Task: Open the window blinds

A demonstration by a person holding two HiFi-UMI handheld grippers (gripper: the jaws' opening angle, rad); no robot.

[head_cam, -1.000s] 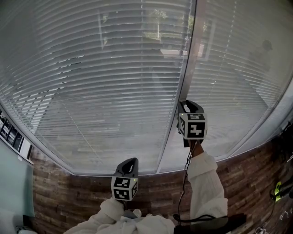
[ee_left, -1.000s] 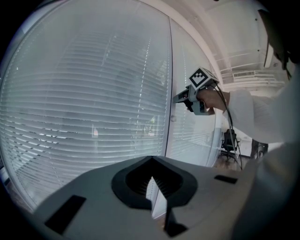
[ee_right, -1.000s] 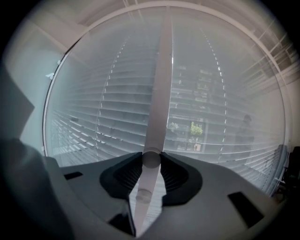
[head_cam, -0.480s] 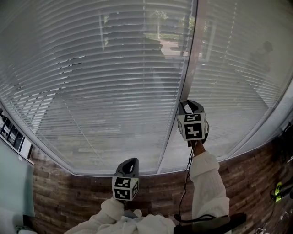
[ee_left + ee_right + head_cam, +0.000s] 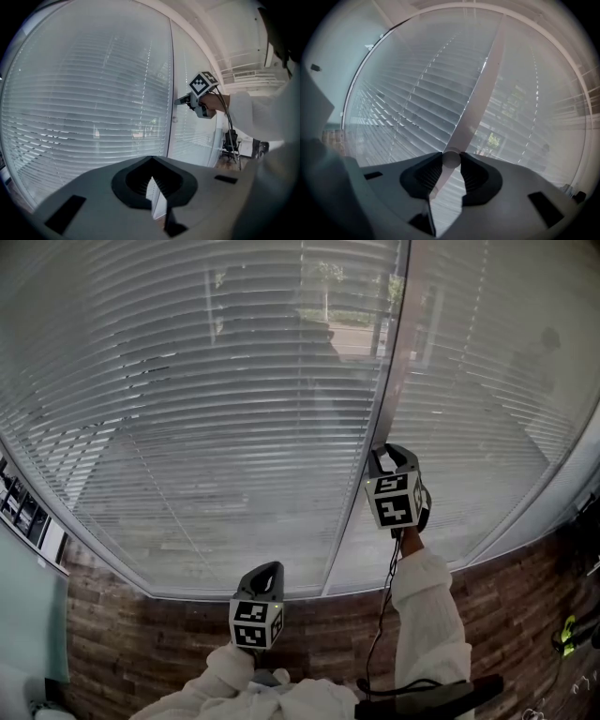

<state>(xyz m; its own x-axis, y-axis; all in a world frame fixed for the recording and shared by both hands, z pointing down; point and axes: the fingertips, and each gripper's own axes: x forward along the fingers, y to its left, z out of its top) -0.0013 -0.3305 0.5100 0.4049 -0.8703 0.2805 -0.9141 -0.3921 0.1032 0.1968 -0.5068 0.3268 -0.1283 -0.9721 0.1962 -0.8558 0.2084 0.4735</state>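
Note:
Slatted blinds [image 5: 206,399] cover two glass panes split by a pale mullion [image 5: 392,343]. My right gripper [image 5: 378,454] is up against the mullion. In the right gripper view its jaws [image 5: 451,161] are shut on a small round knob [image 5: 451,157] on that mullion [image 5: 485,84]. The left gripper view shows the same gripper [image 5: 179,100] pressed to the frame. My left gripper [image 5: 269,570] hangs low before the sill, well clear of the blinds, and holds nothing. Its jaws [image 5: 152,160] look shut, tips together.
Below the window is a wood-plank wall [image 5: 141,634]. A cable [image 5: 382,615] hangs from the right gripper past the white sleeve [image 5: 427,624]. A second small round fitting [image 5: 174,119] sits lower on the mullion. An office chair [image 5: 230,140] stands at the far right.
The right gripper has rolled on the knob, so its marker cube now sits tilted. Both hands stayed in place, and the left gripper did not move.

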